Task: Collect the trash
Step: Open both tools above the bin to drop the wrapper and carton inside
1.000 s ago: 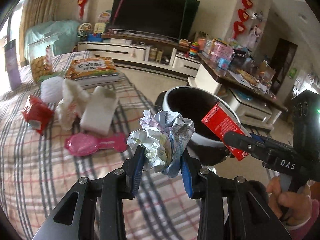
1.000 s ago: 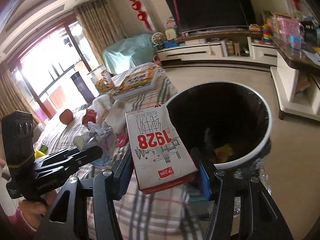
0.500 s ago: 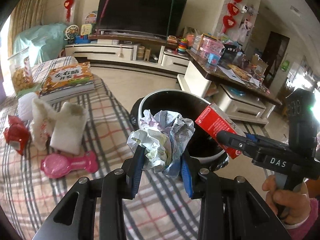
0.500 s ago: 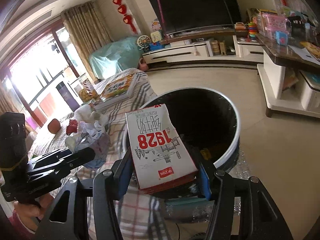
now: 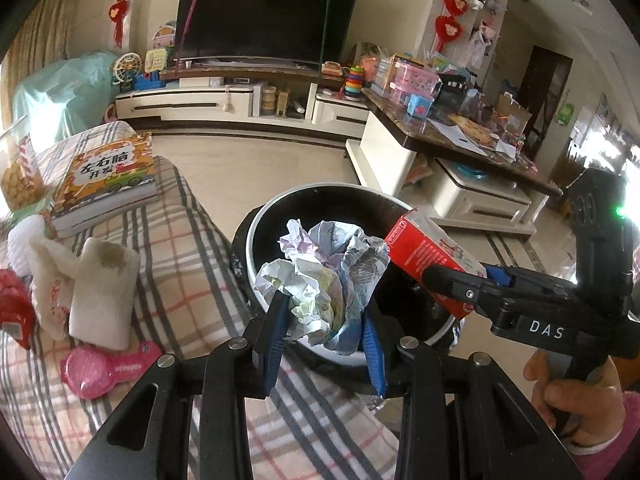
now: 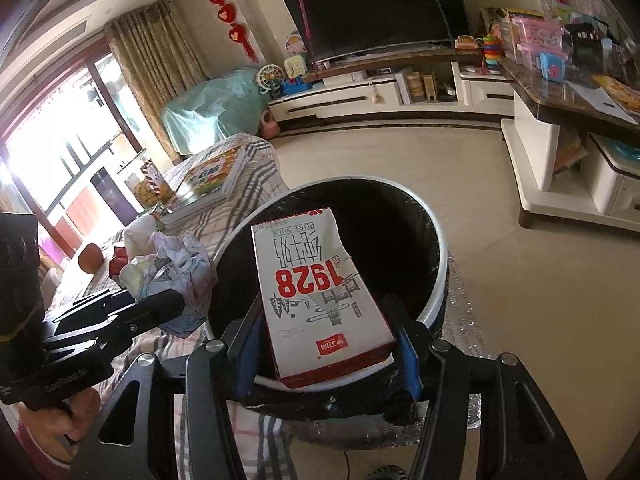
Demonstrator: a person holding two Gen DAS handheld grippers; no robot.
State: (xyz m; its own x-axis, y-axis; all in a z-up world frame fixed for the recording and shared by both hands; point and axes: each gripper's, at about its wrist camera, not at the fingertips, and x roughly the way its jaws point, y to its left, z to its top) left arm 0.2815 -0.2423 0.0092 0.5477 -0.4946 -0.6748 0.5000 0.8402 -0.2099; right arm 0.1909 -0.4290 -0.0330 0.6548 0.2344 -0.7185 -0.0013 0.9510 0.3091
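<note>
My left hand-held gripper (image 5: 324, 320) squeezes a crumpled paper ball (image 5: 324, 276). My right hand-held gripper (image 6: 326, 344) squeezes a milk carton (image 6: 320, 300). Both hang over the black trash bin (image 6: 438, 248) beside the checked desk (image 5: 192, 248). A book (image 5: 106, 178) lies there, and a big TV (image 5: 264, 20) stands by the far wall.

The left gripper (image 5: 324, 330) is clamped on a wad of crumpled paper (image 5: 324, 276), which is pinched between its blue-padded fingers (image 5: 274, 336). The right gripper (image 6: 326, 344) is closed on a milk carton (image 6: 320, 292), which is gripped by its sides and tilted forward. Each handle is wrapped from below by a hand (image 5: 576, 400), and a pink cuff is seen at the wrist.
</note>
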